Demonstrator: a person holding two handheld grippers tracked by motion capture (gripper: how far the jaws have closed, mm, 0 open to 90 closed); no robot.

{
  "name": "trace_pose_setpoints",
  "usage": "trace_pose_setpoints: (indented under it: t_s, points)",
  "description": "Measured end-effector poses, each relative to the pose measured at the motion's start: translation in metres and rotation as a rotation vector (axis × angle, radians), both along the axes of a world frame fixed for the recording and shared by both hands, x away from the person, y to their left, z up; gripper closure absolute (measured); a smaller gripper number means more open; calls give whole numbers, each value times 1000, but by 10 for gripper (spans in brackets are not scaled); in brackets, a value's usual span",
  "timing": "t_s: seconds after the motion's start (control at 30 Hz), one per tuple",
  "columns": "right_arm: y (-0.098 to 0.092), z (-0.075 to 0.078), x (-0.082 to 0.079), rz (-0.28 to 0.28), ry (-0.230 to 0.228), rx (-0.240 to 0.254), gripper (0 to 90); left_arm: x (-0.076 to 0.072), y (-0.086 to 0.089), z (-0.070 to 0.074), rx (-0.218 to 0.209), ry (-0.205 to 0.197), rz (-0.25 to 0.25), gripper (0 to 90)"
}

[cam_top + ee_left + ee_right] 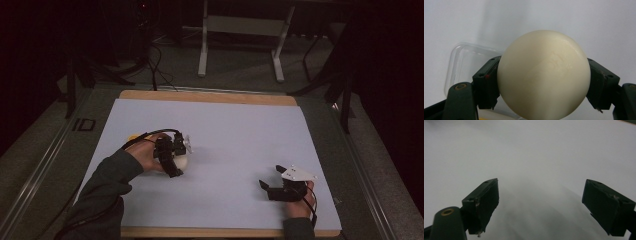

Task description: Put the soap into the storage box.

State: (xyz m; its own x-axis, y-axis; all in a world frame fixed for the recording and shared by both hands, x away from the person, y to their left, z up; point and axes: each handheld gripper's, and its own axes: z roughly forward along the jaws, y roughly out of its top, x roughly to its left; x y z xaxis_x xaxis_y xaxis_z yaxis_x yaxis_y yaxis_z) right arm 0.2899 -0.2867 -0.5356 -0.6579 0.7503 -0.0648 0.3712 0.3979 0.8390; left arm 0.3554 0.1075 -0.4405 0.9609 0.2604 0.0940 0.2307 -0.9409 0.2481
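The left tongs [544, 82] are pinching a cream-white ball [544, 75], one jaw pressed on each flank, so the ball sits square between them and bulges forward past the pads. In the high view the same left tongs [176, 159] are at the left middle of the white surface [235, 130], with the ball [181, 161] at their tip and the left hand [145, 159] behind them at about 9 o'clock.

What the coming move seems to turn on is a clear plastic tray [471, 65]. In the left gripper view it lies behind and under the ball toward 9 o'clock, on the sheet just beside the jaw on that side. A round ball has no long axis to line up, so only that offset matters. The left hand is plainly the nearer one. The right tongs [549, 205] are spread wide with nothing between the jaws, aimed at bare sheet. In the high view they [272, 180] rest well apart, toward 4 o'clock of the ball.

Much of the tray is hidden by the ball and the jaw, so its far rim and its contents can't be made out. A pale strip at the bottom edge is cut off, and a yellow thing [133, 137] behind the left hand is too small to identify.
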Motion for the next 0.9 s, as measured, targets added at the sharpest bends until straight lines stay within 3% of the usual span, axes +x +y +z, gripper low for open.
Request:
trace_pose_setpoints:
  t_s: [0.47, 0.9]
  points:
    - [0, 0, 0, 0, 2, -3, 139, 10, 17, 1, -15, 2, 58, 248]
    - [0, 0, 0, 0, 2, -3, 139, 20, 34, 1, 14, -5, 117, 247]
